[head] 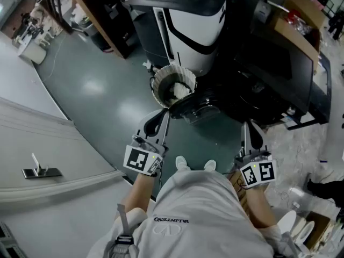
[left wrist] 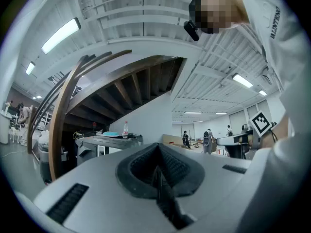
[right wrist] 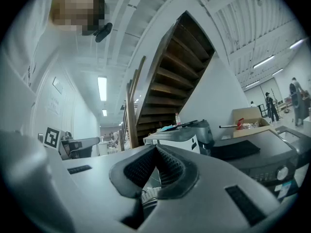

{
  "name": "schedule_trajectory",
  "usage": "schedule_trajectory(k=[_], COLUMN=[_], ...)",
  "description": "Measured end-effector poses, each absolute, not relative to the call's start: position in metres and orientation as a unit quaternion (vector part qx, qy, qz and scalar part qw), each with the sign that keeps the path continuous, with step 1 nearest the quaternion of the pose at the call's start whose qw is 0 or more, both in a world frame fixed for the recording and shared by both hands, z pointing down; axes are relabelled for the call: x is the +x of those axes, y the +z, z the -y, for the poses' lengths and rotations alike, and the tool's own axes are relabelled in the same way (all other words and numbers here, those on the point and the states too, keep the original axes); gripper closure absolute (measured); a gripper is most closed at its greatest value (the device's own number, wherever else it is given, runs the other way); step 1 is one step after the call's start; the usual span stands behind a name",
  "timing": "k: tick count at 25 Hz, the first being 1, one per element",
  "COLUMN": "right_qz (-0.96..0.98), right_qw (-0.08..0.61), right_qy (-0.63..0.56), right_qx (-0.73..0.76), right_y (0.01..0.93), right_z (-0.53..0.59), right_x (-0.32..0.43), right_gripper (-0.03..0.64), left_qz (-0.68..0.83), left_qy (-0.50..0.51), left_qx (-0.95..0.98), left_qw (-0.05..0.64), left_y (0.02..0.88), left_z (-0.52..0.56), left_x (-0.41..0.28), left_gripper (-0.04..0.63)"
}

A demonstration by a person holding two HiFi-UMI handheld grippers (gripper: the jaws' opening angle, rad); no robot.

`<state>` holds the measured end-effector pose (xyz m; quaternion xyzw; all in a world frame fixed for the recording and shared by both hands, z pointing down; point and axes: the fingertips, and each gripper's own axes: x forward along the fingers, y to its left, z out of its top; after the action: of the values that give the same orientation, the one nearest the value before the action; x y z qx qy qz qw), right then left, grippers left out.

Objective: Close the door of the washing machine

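Note:
In the head view the dark front-loading washing machine (head: 274,74) stands ahead on the right. Its round door (head: 200,110) hangs open toward me, low at the machine's left. A white laundry basket (head: 173,87) with cloth inside sits just beyond the door. My left gripper (head: 162,116) is shut and empty, its tip just short of the door and basket. My right gripper (head: 249,127) is held level in front of the machine and also looks shut with nothing in it. In the left gripper view the left gripper (left wrist: 158,147) has its pads pressed together. In the right gripper view the right gripper (right wrist: 155,148) has its tips meeting, with the machine's dial panel (right wrist: 279,171) at the right.
A white and black machine (head: 188,20) stands behind the basket. A cardboard box (head: 298,15) rests on the washer's top. A wooden staircase (right wrist: 170,76) rises behind. A white panel with a metal handle (head: 40,172) is at my left. People stand far off in the hall.

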<state>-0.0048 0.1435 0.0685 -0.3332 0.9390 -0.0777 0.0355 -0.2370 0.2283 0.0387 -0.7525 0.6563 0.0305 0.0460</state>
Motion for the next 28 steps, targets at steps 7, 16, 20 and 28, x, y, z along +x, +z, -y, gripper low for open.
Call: schedule_trajectory(k=[7, 16, 20, 28], right_qz=[-0.941, -0.944, -0.946, -0.953], right_qw=[0.041, 0.024, 0.010, -0.019], right_qy=[-0.085, -0.089, -0.082, -0.077], right_qx=[-0.324, -0.317, -0.312, -0.293], right_y=[0.070, 0.088, 0.098, 0.120], right_z=[-0.150, -0.162, -0.169, -0.174], right_x=[-0.018, -0.065, -0.092, -0.136], right_gripper=[0.606, 0.606, 0.606, 0.606], left_qz=[-0.661, -0.663, -0.655, -0.660], left_qy=[0.032, 0.034, 0.034, 0.034], left_qx=[-0.748, -0.747, -0.755, -0.751], left_qw=[0.042, 0.023, 0.018, -0.002], left_y=[0.042, 0.062, 0.076, 0.102], left_z=[-0.237, -0.260, -0.267, -0.268], left_x=[-0.247, -0.287, -0.304, -0.328], left_gripper=[0.595, 0.594, 0.594, 0.594])
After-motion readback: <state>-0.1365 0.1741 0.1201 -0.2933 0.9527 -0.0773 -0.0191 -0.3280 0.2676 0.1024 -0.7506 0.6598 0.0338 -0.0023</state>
